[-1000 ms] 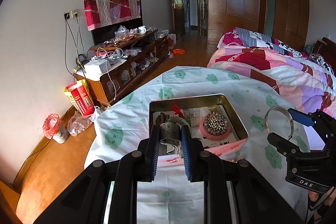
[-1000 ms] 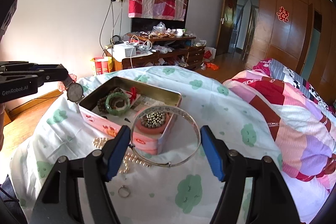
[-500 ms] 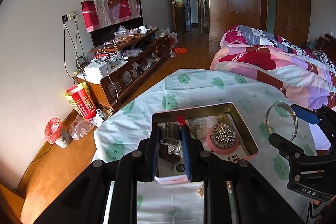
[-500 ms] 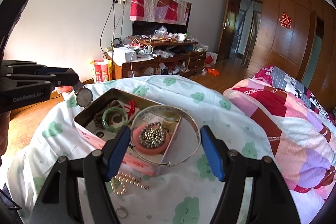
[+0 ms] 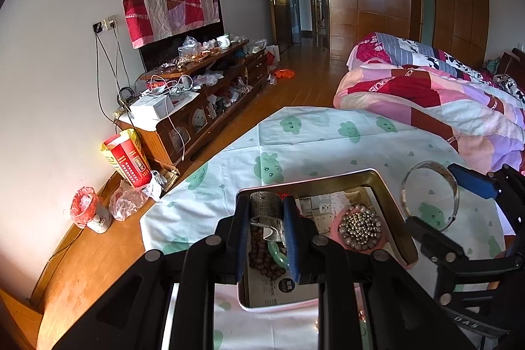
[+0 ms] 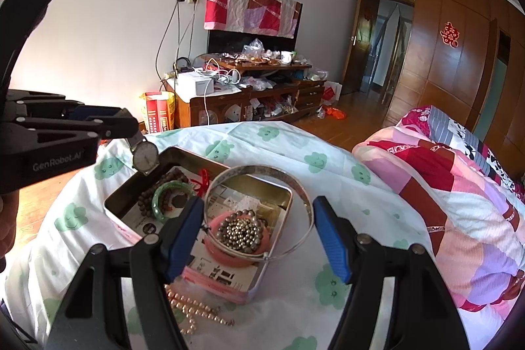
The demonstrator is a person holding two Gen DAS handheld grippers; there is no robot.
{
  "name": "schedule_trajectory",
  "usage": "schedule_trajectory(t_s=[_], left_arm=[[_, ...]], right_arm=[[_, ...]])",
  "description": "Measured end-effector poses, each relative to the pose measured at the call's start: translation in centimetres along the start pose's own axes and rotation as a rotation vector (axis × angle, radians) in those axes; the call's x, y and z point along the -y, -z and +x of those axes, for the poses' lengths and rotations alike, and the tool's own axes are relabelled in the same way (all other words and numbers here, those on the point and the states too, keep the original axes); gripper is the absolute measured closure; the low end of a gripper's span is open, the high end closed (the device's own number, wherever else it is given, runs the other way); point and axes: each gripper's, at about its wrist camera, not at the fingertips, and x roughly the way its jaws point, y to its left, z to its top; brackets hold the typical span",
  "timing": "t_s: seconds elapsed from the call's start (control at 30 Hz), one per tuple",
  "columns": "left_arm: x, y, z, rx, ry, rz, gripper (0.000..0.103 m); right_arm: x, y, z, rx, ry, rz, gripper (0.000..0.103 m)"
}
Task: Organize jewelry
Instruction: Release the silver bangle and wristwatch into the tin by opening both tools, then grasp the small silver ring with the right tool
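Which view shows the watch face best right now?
The right wrist view: the watch hangs dial-on from the left tongs above the tin. The left wrist view shows only its mesh band.

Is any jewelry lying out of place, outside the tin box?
Yes. A pearl necklace lies loose on the tablecloth, just in front of the tin box, while the beads and green bangle are already inside it.

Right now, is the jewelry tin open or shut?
Open: the tin has no lid on, and the green bangle and wooden beads show inside.
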Motion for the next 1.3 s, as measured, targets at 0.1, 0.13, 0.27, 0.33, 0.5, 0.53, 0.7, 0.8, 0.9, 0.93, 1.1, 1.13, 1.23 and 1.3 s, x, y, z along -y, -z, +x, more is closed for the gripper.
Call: schedule_trajectory(t_s=[0.1,0.13,0.27,0.33,0.5,0.53,0.7,0.8,0.9,0.93,1.1,1.13,1.23,1.3], left_arm=[[0.1,0.0,1.2,-0.019,0.006,-0.008,0.083],[0.2,0.1,1.6,-0.025,0.004,-0.004,0.083],[0.3,0.6,3.0,-0.045,0.004,-0.01,0.083],[0.3,0.7,3.6,-0.053,0.005,-0.009,0.082],[0.5,1.3,5.2,-0.086,-0.016,0.012,0.077],[0.7,1.5,5.3,-0.093,-0.028,0.025,0.066],[0.5,2.9,3.6,-0.042,-0.109,0.03,0.024],[-0.1,4.3,2.1,-0.036,-0.111,0.019,0.024],[-0.8,6.7,0.3,-0.036,-0.122,-0.023,0.024],[-0.9,7.4,0.0,-0.042,-0.118,-0.035,0.024],[-0.4,11.4,-0.8,-0.112,-0.099,-0.074,0.024],[-0.1,11.9,-0.6,-0.13,-0.102,-0.071,0.024],[0.3,13.4,-0.1,-0.169,-0.091,-0.083,0.024],[0.2,13.9,0.2,-0.19,-0.091,-0.099,0.024]], right_arm=[[-0.3,-0.2,1.3,-0.017,0.0,-0.012,0.033],[-0.4,-0.2,1.6,-0.021,0.001,-0.015,0.033],[-0.9,0.0,3.4,-0.047,0.0,-0.026,0.033],[-1.0,0.2,4.1,-0.058,-0.003,-0.027,0.033],[-1.0,0.7,5.7,-0.1,-0.019,-0.024,0.032],[-1.0,0.8,6.0,-0.113,-0.031,-0.021,0.032],[-1.2,1.5,5.5,-0.13,-0.016,-0.026,0.025],[-0.8,2.1,4.2,-0.132,-0.009,-0.002,0.025],[-0.2,3.3,1.8,-0.119,-0.012,0.02,0.025],[0.1,3.8,1.0,-0.118,-0.016,0.03,0.025],[0.1,7.0,-2.0,-0.133,-0.026,0.058,0.025],[-0.2,7.8,-2.3,-0.144,-0.029,0.054,0.025],[-0.9,9.4,-2.7,-0.173,-0.044,0.061,0.027],[-1.1,10.1,-2.8,-0.188,-0.061,0.069,0.034]])
